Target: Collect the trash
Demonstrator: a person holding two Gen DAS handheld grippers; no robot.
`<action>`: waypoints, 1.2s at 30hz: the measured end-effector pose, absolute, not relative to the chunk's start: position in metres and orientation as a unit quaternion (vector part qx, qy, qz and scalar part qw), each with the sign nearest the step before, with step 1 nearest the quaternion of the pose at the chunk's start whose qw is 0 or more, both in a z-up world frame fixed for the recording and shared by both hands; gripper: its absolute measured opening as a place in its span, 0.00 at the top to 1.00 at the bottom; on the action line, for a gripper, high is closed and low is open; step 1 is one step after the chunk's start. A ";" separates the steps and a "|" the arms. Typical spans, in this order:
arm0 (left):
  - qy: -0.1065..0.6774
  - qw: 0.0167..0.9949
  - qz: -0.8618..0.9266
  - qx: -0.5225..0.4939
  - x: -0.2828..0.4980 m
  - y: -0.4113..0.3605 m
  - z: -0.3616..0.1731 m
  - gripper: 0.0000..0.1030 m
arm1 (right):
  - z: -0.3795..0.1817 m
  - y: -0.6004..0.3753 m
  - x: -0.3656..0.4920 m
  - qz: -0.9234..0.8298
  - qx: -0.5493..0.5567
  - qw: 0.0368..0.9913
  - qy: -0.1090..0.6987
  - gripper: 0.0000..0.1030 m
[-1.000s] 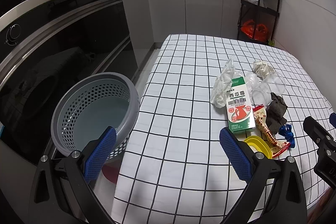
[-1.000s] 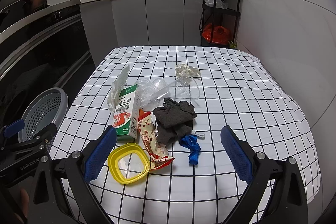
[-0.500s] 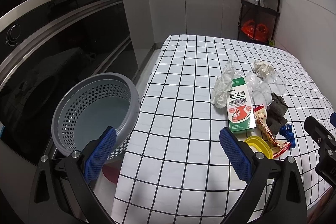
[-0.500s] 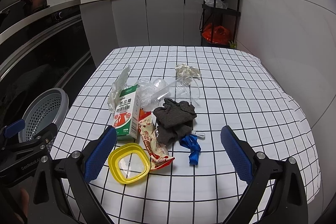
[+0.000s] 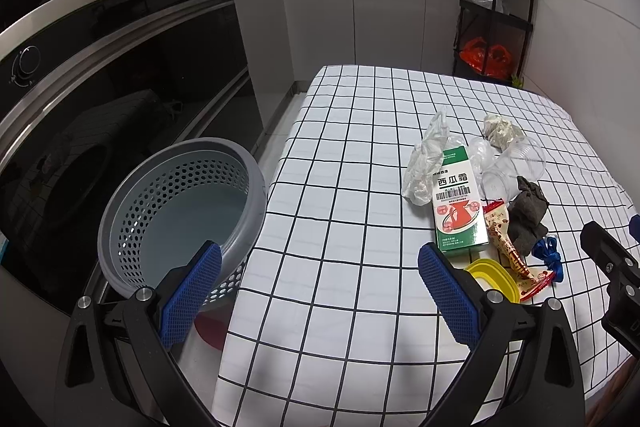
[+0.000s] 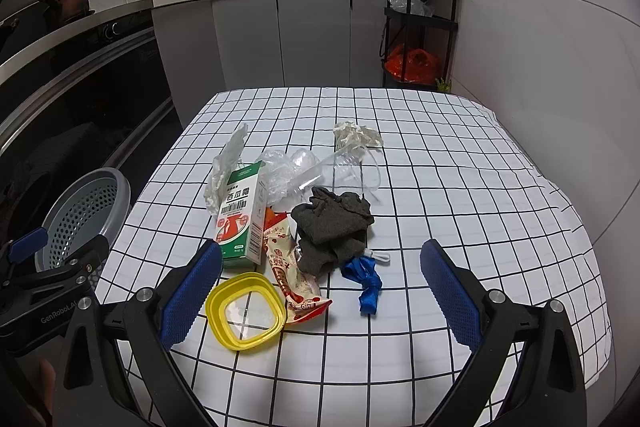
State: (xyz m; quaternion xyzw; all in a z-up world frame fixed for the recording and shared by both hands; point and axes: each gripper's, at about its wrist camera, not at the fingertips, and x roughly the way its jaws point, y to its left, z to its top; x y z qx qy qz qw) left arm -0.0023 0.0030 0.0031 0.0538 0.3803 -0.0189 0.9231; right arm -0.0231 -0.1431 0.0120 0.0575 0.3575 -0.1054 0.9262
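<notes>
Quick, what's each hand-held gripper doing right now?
Left hand-held gripper: open, holding nothing.
Right hand-held gripper: open, holding nothing.

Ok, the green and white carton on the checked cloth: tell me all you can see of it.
The carton is a slim cardboard box, green at top and bottom with a white middle bearing dark characters, a barcode and a red picture. It looks closed and undented, lying flat on the table, long axis running away from the camera. A crumpled clear bag lies against its far left end, the red snack wrapper along its right side, and the yellow lid sits just in front. Neither gripper touches it.
</notes>
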 end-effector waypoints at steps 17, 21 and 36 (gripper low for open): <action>0.393 0.917 -0.020 0.057 0.001 -0.002 -0.008 0.06 | 0.001 -0.173 -0.035 -0.103 0.071 0.920 0.372 0.08; 0.395 0.917 -0.020 0.056 0.003 -0.008 -0.012 0.06 | -0.007 -0.193 -0.042 -0.118 0.080 0.914 0.379 0.08; 0.431 0.899 -0.057 0.047 0.008 -0.042 -0.047 0.06 | -0.044 -0.226 -0.027 -0.094 0.056 0.901 0.420 0.08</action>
